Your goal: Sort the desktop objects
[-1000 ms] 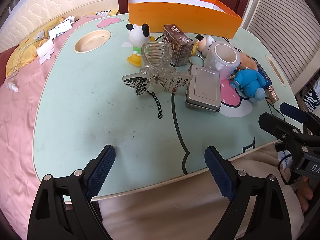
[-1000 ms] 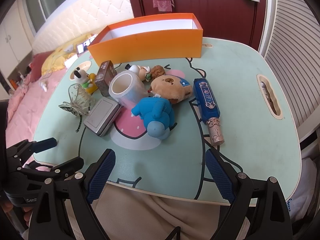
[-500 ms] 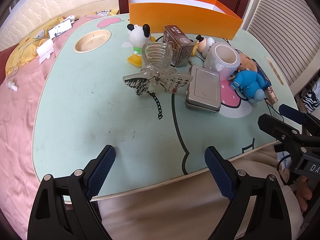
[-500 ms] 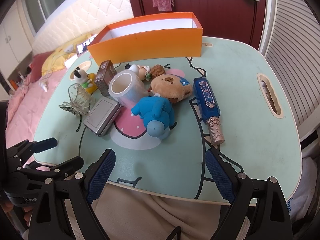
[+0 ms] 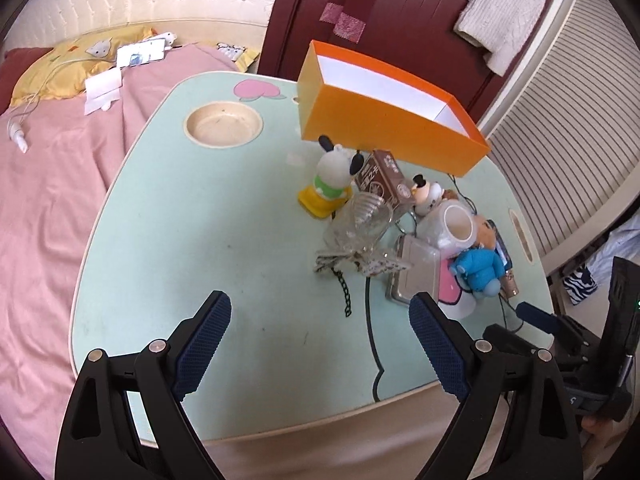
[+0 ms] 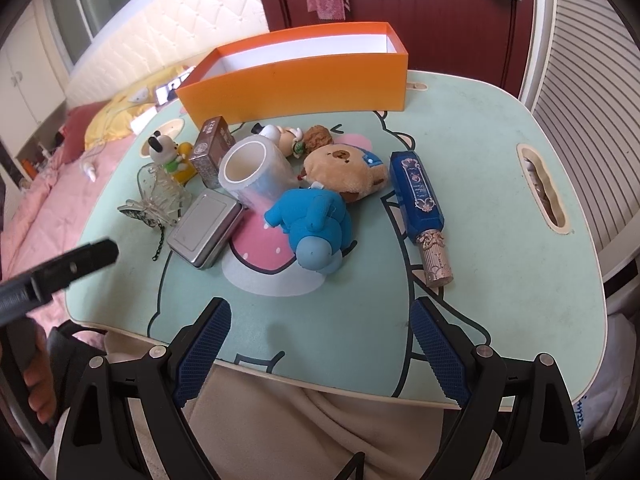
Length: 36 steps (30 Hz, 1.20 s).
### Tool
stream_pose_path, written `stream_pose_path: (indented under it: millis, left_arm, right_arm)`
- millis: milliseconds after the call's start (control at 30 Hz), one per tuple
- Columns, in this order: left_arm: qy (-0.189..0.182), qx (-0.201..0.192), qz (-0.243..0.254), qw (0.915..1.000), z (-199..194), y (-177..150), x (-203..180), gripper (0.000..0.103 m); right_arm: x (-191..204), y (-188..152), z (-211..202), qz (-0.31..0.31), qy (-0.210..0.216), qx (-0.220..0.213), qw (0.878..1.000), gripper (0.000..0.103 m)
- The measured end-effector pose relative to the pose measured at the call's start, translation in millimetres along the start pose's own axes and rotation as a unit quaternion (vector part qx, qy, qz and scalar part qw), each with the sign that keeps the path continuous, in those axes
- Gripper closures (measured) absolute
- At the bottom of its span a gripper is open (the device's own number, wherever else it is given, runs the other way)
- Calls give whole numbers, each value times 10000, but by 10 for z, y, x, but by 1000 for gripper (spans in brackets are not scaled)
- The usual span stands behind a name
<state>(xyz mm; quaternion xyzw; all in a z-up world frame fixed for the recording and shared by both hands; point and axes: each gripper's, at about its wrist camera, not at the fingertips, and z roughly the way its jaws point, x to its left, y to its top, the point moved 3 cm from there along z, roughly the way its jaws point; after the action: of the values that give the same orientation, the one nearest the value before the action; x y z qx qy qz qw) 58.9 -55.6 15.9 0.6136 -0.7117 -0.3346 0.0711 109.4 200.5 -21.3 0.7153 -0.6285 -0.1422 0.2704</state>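
A pile lies mid-table in front of the orange box (image 5: 384,128) (image 6: 296,76): a dog figurine (image 5: 332,180), brown carton (image 6: 212,148), clear claw clip (image 5: 360,224), metal tin (image 6: 206,232), tape roll (image 6: 252,172), blue plush (image 6: 316,228), bear plush (image 6: 344,168) and blue bottle (image 6: 418,196). My left gripper (image 5: 318,308) hangs open over the bare near-left tabletop, nothing between its pads. One of its fingers shows blurred in the right wrist view. My right gripper (image 6: 319,312) stands open over the table's front edge, short of the blue plush.
The mint lap table (image 6: 500,200) has a round cup recess (image 5: 223,124) at the far left and a handle slot (image 6: 542,188) on the right. A pink bed (image 5: 48,200) lies to the left. A dark door and a slatted panel stand behind.
My left gripper has risen and rolled, so the pile now sits right of centre in its view; its finger now reaches over the table's left front corner. The right gripper has not moved.
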Motion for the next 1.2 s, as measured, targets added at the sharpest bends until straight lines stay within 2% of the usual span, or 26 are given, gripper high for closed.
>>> stream_pose_path:
  millis: [100, 200, 267, 333, 367, 400, 433, 500, 600, 700, 800, 1033, 1200]
  left_arm:
    - [-48, -109, 15, 9999, -7, 133, -24, 13]
    - [-131, -210, 224, 9994, 10, 291, -128, 19]
    - [-130, -428, 276, 9986, 28, 480, -151, 19]
    - [-89, -384, 229, 9990, 154, 652, -134, 21]
    - [-132, -275, 175, 9994, 244, 715, -113, 33]
    - [-213, -149, 75, 9996, 338, 764, -88, 48]
    - [-300, -26, -79, 9995, 437, 809, -49, 53]
    - [-452, 148, -322, 9984, 582, 832, 12, 55]
    - [-393, 322, -479, 9976, 748, 786, 85, 55]
    - [-278, 123, -291, 9991, 738, 781, 77, 60]
    - [-394, -26, -330, 9987, 709, 794, 97, 70]
    - [-338, -351, -331, 9983, 541, 801, 187, 70]
    - [100, -443, -202, 9988, 377, 767, 289, 70]
  right_arm:
    - [-14, 0, 6, 20, 11, 16, 10000, 12]
    - [-25, -4, 7, 46, 18, 29, 10000, 11]
    - [-24, -6, 8, 40, 21, 35, 10000, 11]
    - [-18, -9, 10, 29, 25, 43, 10000, 11]
    - [-16, -10, 9, 29, 25, 43, 10000, 11]
    - [-17, -9, 7, 24, 18, 36, 10000, 11]
    - [-18, -7, 6, 19, 12, 29, 10000, 11]
    - [-26, -5, 8, 30, 12, 31, 10000, 11]
    - [-39, -3, 16, 50, 25, 46, 10000, 11]
    - [-42, -1, 17, 52, 37, 49, 10000, 11]
    - [-40, 2, 18, 51, 53, 51, 10000, 11]
    - [-82, 12, 2, 132, 100, 12, 9999, 11]
    - [-137, 42, -57, 252, 352, -139, 9990, 11]
